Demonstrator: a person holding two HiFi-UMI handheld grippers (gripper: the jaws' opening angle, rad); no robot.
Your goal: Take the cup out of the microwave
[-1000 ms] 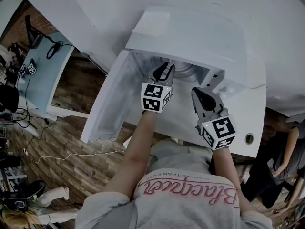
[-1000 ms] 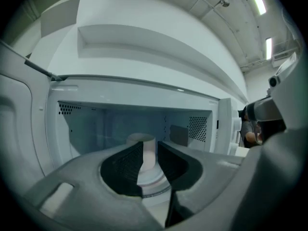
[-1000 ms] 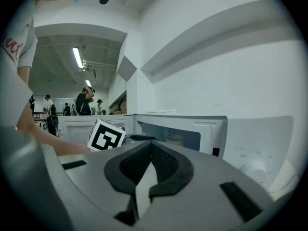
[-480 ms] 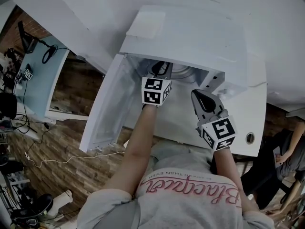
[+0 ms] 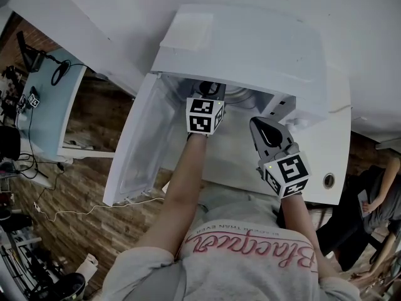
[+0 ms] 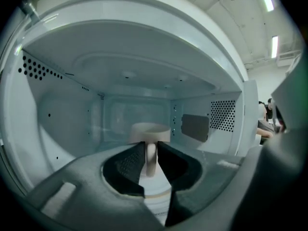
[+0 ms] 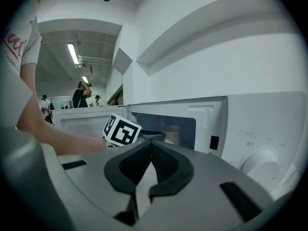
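Inside the microwave [image 5: 250,49] at centre frame, the cup [image 6: 150,130] was clasped by the left gripper [image 6: 151,153]; the right gripper [image 7: 150,146] was clenched empty.

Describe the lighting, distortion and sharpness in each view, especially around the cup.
Left gripper view: strong fisheye curving the microwave cavity, bluish gloom inside, cup slightly soft, ceiling lights glaring upper right. Right gripper view: black vignette, bright even wall, cup small but fairly clear. Head view: dim, washed-out, wide-angle bending at the edges; cup not visible.
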